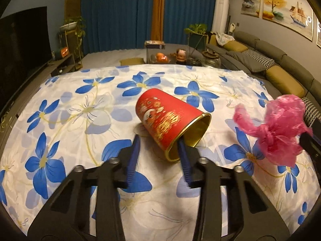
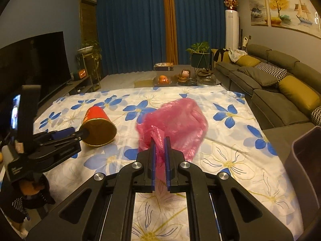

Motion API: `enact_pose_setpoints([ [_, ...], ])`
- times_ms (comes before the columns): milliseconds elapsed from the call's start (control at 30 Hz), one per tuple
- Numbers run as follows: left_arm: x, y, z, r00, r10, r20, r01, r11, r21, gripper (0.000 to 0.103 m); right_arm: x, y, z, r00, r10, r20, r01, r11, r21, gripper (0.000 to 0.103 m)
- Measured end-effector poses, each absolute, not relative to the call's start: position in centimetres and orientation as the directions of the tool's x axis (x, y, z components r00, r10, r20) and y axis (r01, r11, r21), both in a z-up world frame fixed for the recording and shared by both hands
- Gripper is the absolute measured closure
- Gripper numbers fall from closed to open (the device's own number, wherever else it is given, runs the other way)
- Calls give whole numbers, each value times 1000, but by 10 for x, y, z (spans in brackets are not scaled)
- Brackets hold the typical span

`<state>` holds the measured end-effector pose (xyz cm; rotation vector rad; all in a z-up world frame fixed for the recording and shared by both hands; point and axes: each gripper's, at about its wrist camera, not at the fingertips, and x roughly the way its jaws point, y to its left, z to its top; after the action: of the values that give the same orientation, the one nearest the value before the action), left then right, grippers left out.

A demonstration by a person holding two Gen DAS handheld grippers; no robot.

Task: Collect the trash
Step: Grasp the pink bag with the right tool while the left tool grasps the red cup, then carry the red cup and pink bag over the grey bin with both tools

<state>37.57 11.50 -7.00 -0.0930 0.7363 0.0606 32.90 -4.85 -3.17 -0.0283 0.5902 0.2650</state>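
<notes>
A red can with gold print (image 1: 168,118) lies on its side on the flowered cloth (image 1: 80,104), its gold open mouth turned toward me. My left gripper (image 1: 158,141) straddles the can's lower wall, with one blue finger inside the mouth and the other outside on the cloth. A gap shows beside the outer finger, so the jaws stand open. The right wrist view shows the same can (image 2: 98,124) with the left gripper (image 2: 83,133) at its rim. My right gripper (image 2: 160,140) is shut on a crumpled pink plastic bag (image 2: 176,120), lifted off the cloth. From the left wrist, the bag (image 1: 280,130) hangs to the can's right.
A dark bin (image 2: 305,160) stands at the cloth's right edge. Along the right wall runs a grey sofa (image 2: 270,92) with cushions. A low table (image 2: 180,78) with fruit and jars sits beyond the cloth. A television (image 2: 34,60) is on the left.
</notes>
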Motion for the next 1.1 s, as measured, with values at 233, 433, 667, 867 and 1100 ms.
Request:
enact_pose_setpoints([
  [233, 373, 122, -73, 728, 7, -685, -101, 990, -97, 100, 319, -51, -24, 804, 246, -542, -269, 962, 39, 94],
  [433, 338, 123, -55, 771, -4, -637, -78, 992, -101, 100, 299, -53, -15, 814, 251, -523, -282, 959, 22, 94],
  [667, 280, 114, -22, 819, -35, -573, -35, 993, -112, 100, 266, -61, -1, 821, 274, -501, -301, 953, 28, 94],
  [867, 229, 94, -2, 844, -53, -534, -1, 995, -101, 100, 231, -74, 4, 826, 288, -485, -304, 952, 47, 94],
  [1100, 199, 68, 8, 858, -72, -509, 36, 996, -81, 100, 199, -95, 9, 840, 266, -473, -275, 960, 50, 94],
])
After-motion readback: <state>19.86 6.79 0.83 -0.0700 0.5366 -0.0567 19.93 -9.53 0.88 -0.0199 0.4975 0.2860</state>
